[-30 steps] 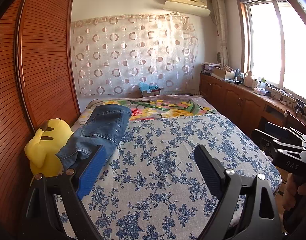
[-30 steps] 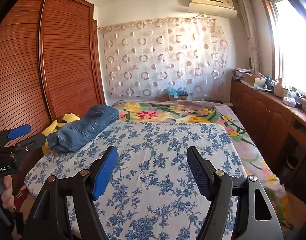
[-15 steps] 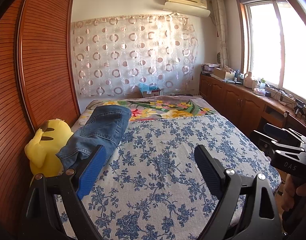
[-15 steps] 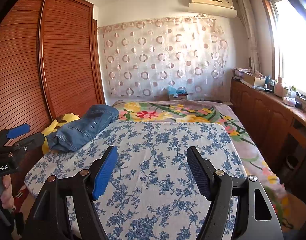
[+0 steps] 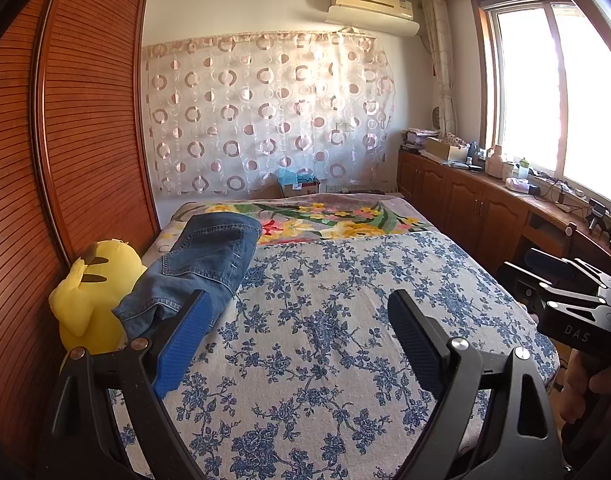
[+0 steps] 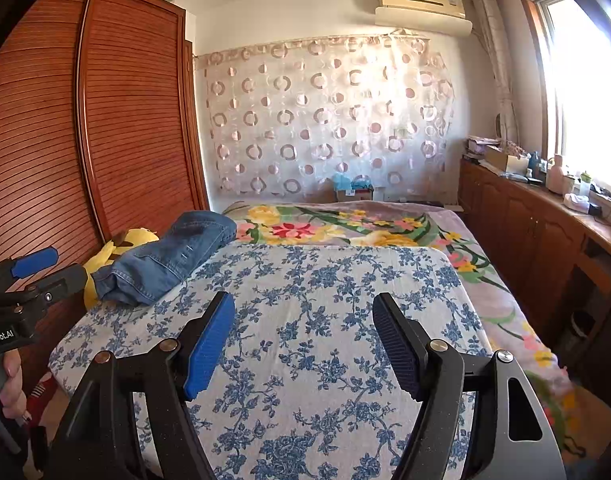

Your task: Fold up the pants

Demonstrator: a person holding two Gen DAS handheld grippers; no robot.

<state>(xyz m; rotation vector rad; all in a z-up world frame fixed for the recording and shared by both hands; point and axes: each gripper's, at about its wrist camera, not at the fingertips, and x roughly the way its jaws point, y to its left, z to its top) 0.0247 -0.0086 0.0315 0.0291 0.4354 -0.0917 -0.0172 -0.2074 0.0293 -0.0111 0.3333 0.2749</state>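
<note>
Bed (image 5: 345,360): takes up most of both views, spread with a blue-flowered sheet over its near part and a bright floral blanket (image 5: 337,222) at its far end.
Wardrobe (image 5: 85,140): slatted brown doors running along the bed's left edge.
Pants (image 5: 201,268): blue jeans in a compact, thick bundle along the bed's left edge, well toward the far left corner, one end resting against a yellow plush toy (image 5: 89,292). They lie doubled over into a short block, so this fits either a fold already made and set aside or a loose bundle waiting to be laid flat; the pictures do not settle which.
Handling, as a judgement: denim is heavy for cloth, soft but fairly stiff, not slippery, not fragile. It should hold a crease and slump only slowly. The thick seamed parts, waistband or hems, look like the surest places to pinch, taking one layer stack at each end.
Left gripper (image 5: 297,344): fingers spread wide, holding nothing, over the bed's near edge.
Right gripper (image 6: 303,344): likewise spread wide and bare, over the near edge.
Box (image 5: 299,188): a small carton beyond the bed's far edge, teal stuff showing at its top; what it is cannot be told.
</note>
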